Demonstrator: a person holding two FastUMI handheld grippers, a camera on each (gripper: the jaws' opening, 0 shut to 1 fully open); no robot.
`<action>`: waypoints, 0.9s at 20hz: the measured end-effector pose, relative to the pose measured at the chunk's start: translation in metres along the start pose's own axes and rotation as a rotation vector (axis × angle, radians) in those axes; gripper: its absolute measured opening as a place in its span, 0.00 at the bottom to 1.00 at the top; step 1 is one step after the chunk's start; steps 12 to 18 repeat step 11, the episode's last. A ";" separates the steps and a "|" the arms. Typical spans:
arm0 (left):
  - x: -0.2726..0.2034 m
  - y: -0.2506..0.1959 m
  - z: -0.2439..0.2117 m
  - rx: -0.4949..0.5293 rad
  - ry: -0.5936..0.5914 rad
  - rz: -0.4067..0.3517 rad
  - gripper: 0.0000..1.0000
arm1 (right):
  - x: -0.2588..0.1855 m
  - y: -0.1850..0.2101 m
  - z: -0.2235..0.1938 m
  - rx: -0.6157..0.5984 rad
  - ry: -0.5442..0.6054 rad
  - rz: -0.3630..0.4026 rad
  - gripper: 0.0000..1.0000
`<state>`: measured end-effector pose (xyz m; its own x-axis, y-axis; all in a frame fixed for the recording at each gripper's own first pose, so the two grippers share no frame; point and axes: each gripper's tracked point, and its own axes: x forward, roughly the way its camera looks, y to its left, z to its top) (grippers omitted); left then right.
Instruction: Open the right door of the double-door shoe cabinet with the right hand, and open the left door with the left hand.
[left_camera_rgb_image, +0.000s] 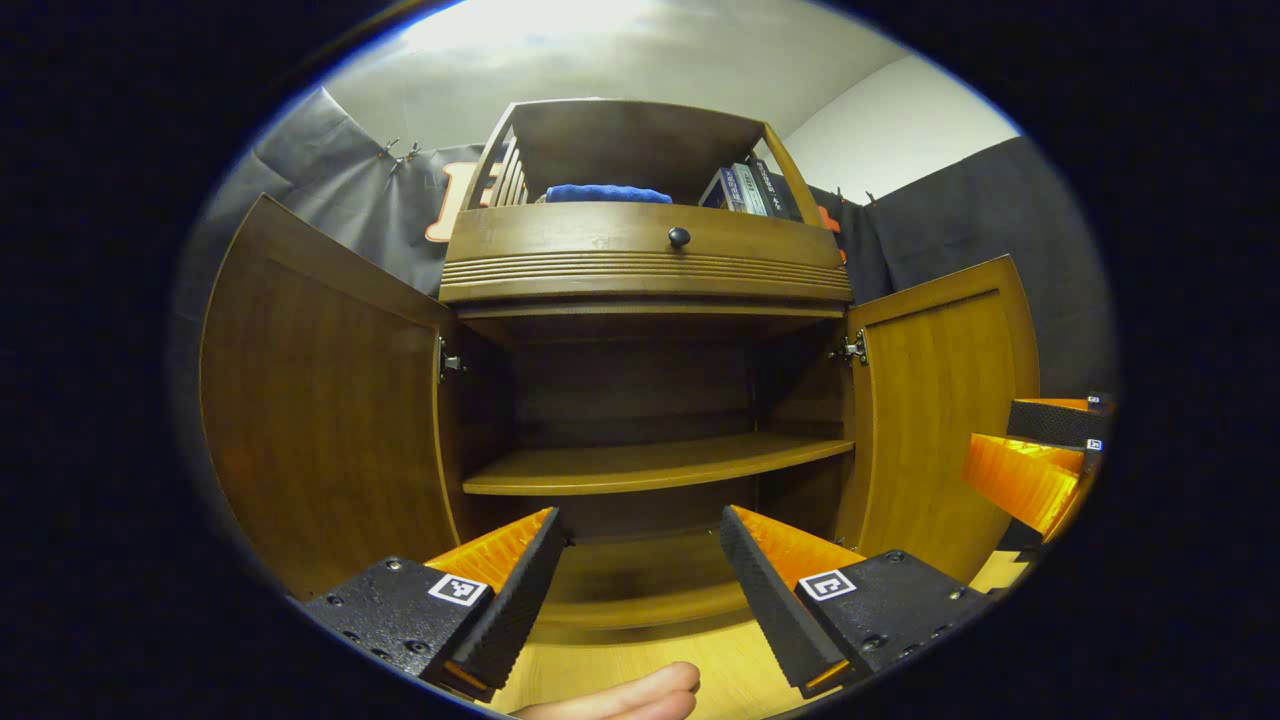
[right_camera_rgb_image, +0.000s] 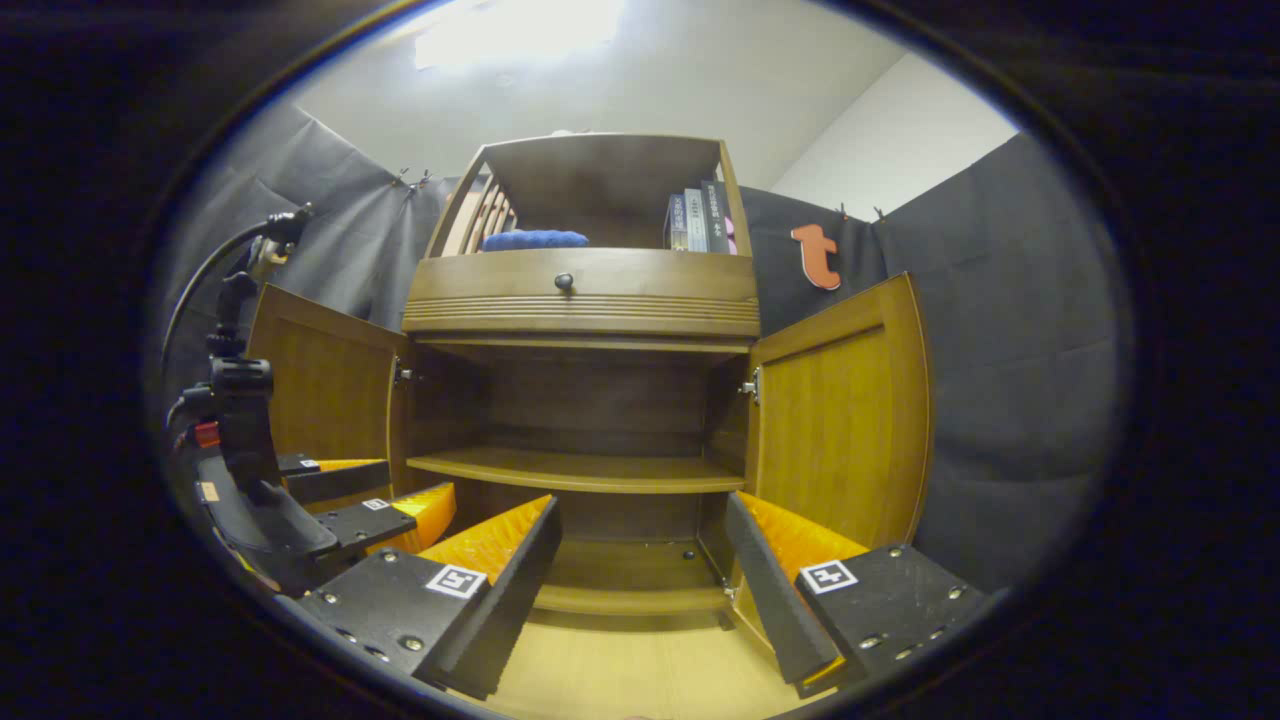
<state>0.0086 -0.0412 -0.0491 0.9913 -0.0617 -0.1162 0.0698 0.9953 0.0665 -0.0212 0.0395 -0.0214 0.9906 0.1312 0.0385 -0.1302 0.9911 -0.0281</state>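
Note:
The wooden shoe cabinet (left_camera_rgb_image: 640, 270) stands ahead with both doors swung wide. Its left door (left_camera_rgb_image: 320, 400) and right door (left_camera_rgb_image: 940, 410) stand outward, baring an inner shelf (left_camera_rgb_image: 650, 462). My left gripper (left_camera_rgb_image: 640, 545) hangs open in front of the cabinet's middle, holding nothing. In the right gripper view the cabinet (right_camera_rgb_image: 580, 300) shows the left door (right_camera_rgb_image: 320, 385) and right door (right_camera_rgb_image: 845, 410) open too. My right gripper (right_camera_rgb_image: 645, 540) is open and empty before the lower compartment. The right gripper (left_camera_rgb_image: 1040, 460) shows at the right edge of the left gripper view, the left gripper (right_camera_rgb_image: 330, 500) at the left of the right gripper view.
A drawer with a dark knob (left_camera_rgb_image: 679, 237) sits above the doors. On the top shelf lie a blue cloth (left_camera_rgb_image: 607, 193) and books (left_camera_rgb_image: 745, 190). A fingertip (left_camera_rgb_image: 620, 695) shows at the bottom edge. Light wooden floor (right_camera_rgb_image: 630, 670) runs before the cabinet.

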 end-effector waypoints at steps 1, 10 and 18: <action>0.001 0.000 0.002 0.007 -0.012 0.005 0.99 | 0.000 -0.002 0.000 -0.005 -0.007 -0.014 0.98; 0.004 -0.011 -0.010 0.020 0.021 -0.001 0.99 | -0.004 -0.007 -0.011 -0.032 0.013 -0.030 0.97; 0.005 -0.008 -0.010 0.017 0.018 0.009 0.99 | -0.005 -0.006 -0.012 -0.032 0.014 -0.025 0.97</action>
